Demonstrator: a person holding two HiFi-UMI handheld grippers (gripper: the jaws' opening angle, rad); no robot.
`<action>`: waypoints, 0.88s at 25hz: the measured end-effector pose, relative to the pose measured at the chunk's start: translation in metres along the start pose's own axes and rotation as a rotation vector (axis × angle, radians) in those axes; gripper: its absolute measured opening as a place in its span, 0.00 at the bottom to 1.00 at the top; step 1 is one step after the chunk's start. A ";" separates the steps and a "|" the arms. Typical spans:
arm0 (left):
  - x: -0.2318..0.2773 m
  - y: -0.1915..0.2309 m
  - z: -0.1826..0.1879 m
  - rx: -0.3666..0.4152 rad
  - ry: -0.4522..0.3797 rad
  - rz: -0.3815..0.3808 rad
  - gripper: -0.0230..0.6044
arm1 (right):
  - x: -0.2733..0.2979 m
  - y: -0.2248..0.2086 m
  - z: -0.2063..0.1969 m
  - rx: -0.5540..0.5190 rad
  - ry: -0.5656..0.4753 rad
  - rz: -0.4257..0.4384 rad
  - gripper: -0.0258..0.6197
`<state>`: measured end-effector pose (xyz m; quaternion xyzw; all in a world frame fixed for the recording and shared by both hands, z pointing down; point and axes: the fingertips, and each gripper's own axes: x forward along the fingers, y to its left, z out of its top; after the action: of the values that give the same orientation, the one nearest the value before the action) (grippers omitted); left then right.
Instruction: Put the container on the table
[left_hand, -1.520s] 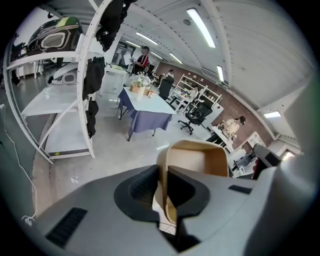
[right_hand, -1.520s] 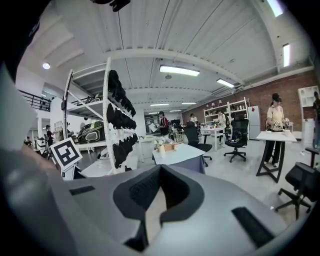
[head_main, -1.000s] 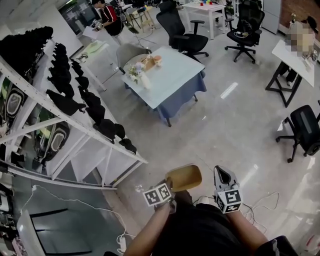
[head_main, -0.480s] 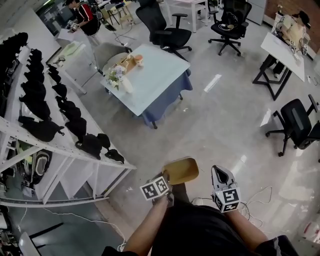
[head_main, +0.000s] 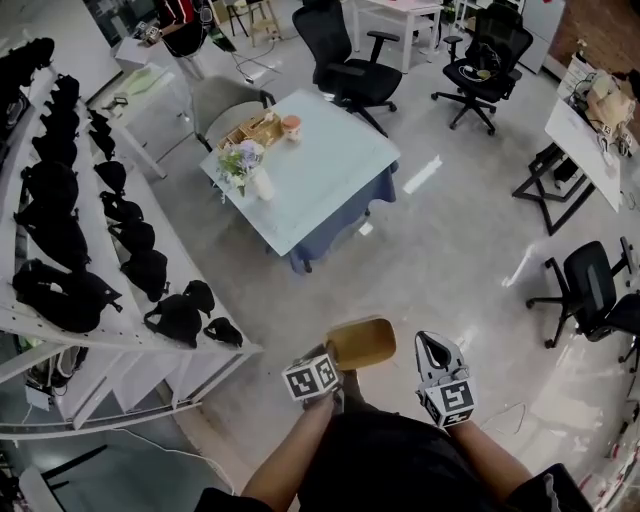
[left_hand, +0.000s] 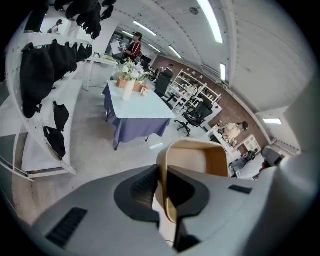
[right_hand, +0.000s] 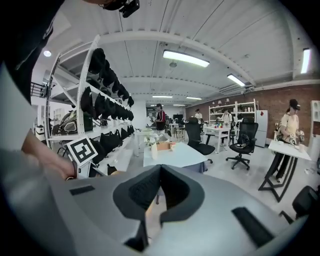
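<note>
A tan, rounded container hangs in front of me, and my left gripper is shut on its near rim. In the left gripper view the rim of the container stands pinched between the two dark pads of the left gripper. My right gripper is beside it on the right, shut and empty, and its jaws meet at the tip in the right gripper view. The pale blue table with a dark blue skirt stands ahead across the floor, also seen as the table and the table.
A white rack of black bags runs along the left. On the table's far end stand a vase of flowers and a basket. Office chairs stand behind the table, another chair and a white desk to the right.
Both grippers have travelled forward over the floor with the container still held. The table and rack have shifted in the head view and the rack's end is nearer.
</note>
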<state>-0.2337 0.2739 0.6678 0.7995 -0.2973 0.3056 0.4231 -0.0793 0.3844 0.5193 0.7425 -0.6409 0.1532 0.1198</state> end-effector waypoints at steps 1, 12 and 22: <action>0.004 0.001 0.009 -0.002 0.005 -0.001 0.09 | 0.010 -0.001 0.006 -0.005 0.006 0.003 0.04; 0.037 -0.002 0.094 -0.010 0.033 -0.023 0.09 | 0.098 -0.023 0.047 -0.001 0.023 -0.008 0.04; 0.072 0.007 0.160 0.004 0.049 -0.057 0.09 | 0.170 -0.042 0.077 -0.002 0.012 -0.047 0.04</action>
<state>-0.1551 0.1184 0.6515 0.8007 -0.2633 0.3135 0.4374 -0.0096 0.2068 0.5137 0.7563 -0.6228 0.1543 0.1279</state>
